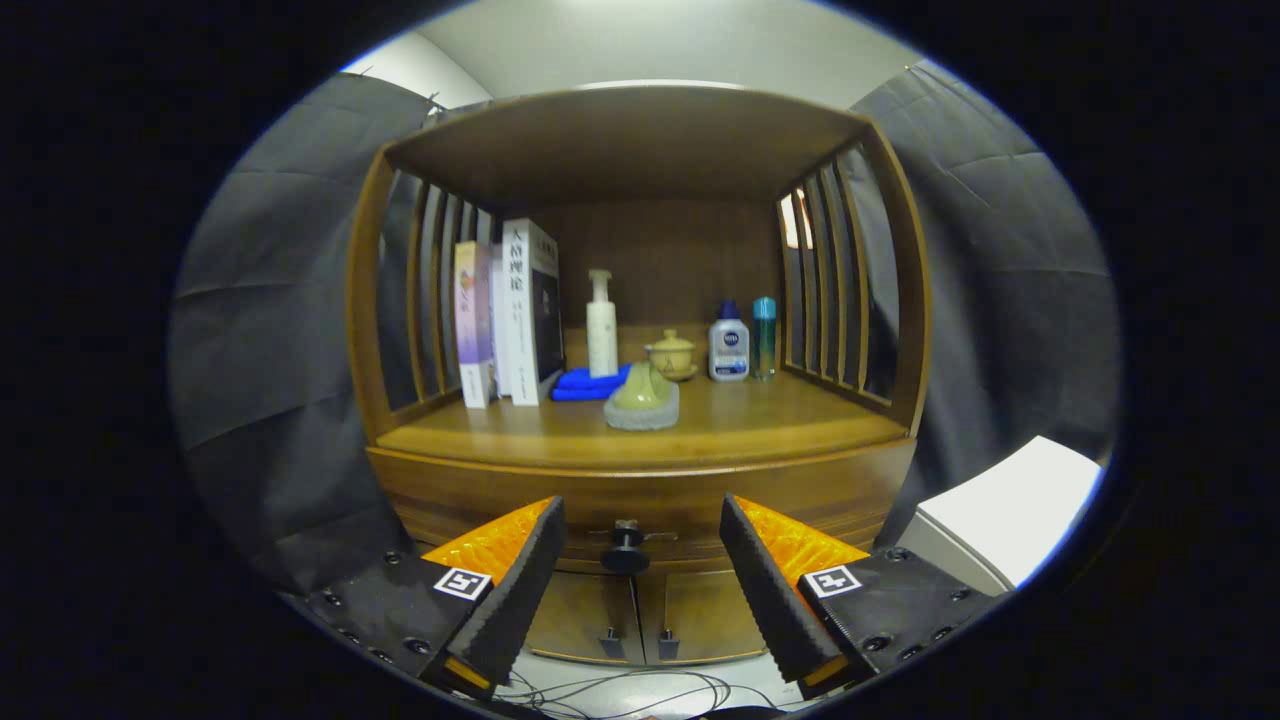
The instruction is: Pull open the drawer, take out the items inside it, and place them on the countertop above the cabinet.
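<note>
Here's the gripper (642,510): two wedge-shaped fingers (520,590) with ribbed black pads and glossy orange backs, each bolted to a black plate (dark screws dot the plates). A small square black-and-white marker (461,583) sits on either plate.

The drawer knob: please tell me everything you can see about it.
The drawer knob is small, round and dark, on a short stem with a pale metal plate behind it. It sticks out from the middle of the wooden drawer front, which looks closed, just under the countertop. It lies ahead of the open gripper, in line with the gap between its two fingers. Nothing touches it.
</note>
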{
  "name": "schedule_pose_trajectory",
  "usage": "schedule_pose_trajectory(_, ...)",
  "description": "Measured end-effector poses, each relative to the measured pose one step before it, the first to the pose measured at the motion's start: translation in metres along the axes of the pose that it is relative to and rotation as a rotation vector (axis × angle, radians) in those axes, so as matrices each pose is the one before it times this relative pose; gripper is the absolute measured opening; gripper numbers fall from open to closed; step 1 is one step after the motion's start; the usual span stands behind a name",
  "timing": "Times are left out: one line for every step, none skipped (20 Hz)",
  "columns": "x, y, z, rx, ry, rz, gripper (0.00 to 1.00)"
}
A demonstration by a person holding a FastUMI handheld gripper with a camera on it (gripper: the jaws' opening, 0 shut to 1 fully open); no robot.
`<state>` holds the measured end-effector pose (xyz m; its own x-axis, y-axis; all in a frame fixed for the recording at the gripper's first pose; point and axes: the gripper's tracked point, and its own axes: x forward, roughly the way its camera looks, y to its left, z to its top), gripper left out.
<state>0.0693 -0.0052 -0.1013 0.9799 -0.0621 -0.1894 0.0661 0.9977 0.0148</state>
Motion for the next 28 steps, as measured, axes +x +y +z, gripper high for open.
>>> schedule_pose_trajectory(-0.01515,0.00177,0.01455,0.00412,-0.0207,0.01382,0.98)
schedule_pose_trajectory(-0.01346,-0.00072,0.01597,0.00426,-0.02116,0.00206,0.98)
schedule_pose_trajectory(-0.0135,-0.00465,0.01454,0.00891,-0.01789,-0.00854,0.98)
schedule_pose_trajectory(-0.01257,-0.00225,0.01481,0.01448,-0.01845,-0.00553,0.98)
schedule_pose_trajectory(-0.01141,-0.00052,0.0139,0.01666,-0.0166,0.00171,0.98)
schedule_pose_trajectory(-0.01003,0.00022,0.01436,0.01635,-0.01876,0.00768,0.98)
schedule_pose_trajectory(-0.00901,0.00084,0.01397,0.01076,-0.01696,0.01365,0.98)
schedule_pose_trajectory(-0.00703,0.00033,0.01245,0.00491,-0.013,0.01273,0.97)
schedule_pose_trajectory(-0.00951,-0.00203,0.01159,0.00209,-0.01294,0.00804,0.97)
schedule_pose_trajectory(-0.00902,-0.00177,0.01366,-0.00509,-0.02368,0.00637,0.97)
schedule_pose_trajectory(-0.00938,-0.00567,0.012,-0.01373,-0.02494,-0.00669,0.97)
schedule_pose_trajectory(-0.00882,-0.00761,0.01063,-0.01487,-0.02448,-0.01294,0.97)
schedule_pose_trajectory(-0.00863,-0.00528,0.00814,-0.00686,-0.02567,-0.01721,0.97)
schedule_pose_trajectory(-0.00815,-0.00758,0.00814,0.00445,-0.02387,-0.0188,0.97)
schedule_pose_trajectory(-0.00652,-0.00634,0.00685,0.01024,-0.02088,-0.0151,0.97)
schedule_pose_trajectory(-0.00349,-0.00647,0.0051,0.01353,-0.01811,-0.01714,0.97)
schedule_pose_trajectory(-0.00334,-0.00595,0.00409,0.0126,-0.01478,-0.01353,0.97)
schedule_pose_trajectory(-0.00098,-0.00303,0.0024,0.00708,-0.01366,-0.00721,0.97)
schedule_pose_trajectory(0.0001,-0.00135,0.00154,-0.00083,-0.01084,-0.00274,0.97)
schedule_pose_trajectory(0.0004,-0.00204,0.00012,-0.00846,-0.00652,-0.00435,0.97)
schedule_pose_trajectory(-0.00013,-0.00229,-0.00198,-0.01175,0.00058,-0.00577,0.97)
schedule_pose_trajectory(0.00015,-0.00024,-0.0027,-0.01256,0.00224,-0.00144,0.97)
schedule_pose_trajectory(0.00138,0.002,-0.00264,-0.01046,0.00619,0.00301,0.97)
schedule_pose_trajectory(0.00019,0.00311,-0.00331,-0.00486,0.00907,0.00779,0.97)
schedule_pose_trajectory(0.0011,0.0041,-0.00341,-0.00269,0.0077,0.00867,0.97)
schedule_pose_trajectory(0.00121,0.00306,-0.00293,-0.00236,0.00399,0.00764,0.97)
schedule_pose_trajectory(0.00112,0.00189,-0.00073,-0.00382,0.00421,0.0061,0.97)
schedule_pose_trajectory(0.00014,0.00313,-0.00118,-0.00609,0.00235,0.00668,0.97)
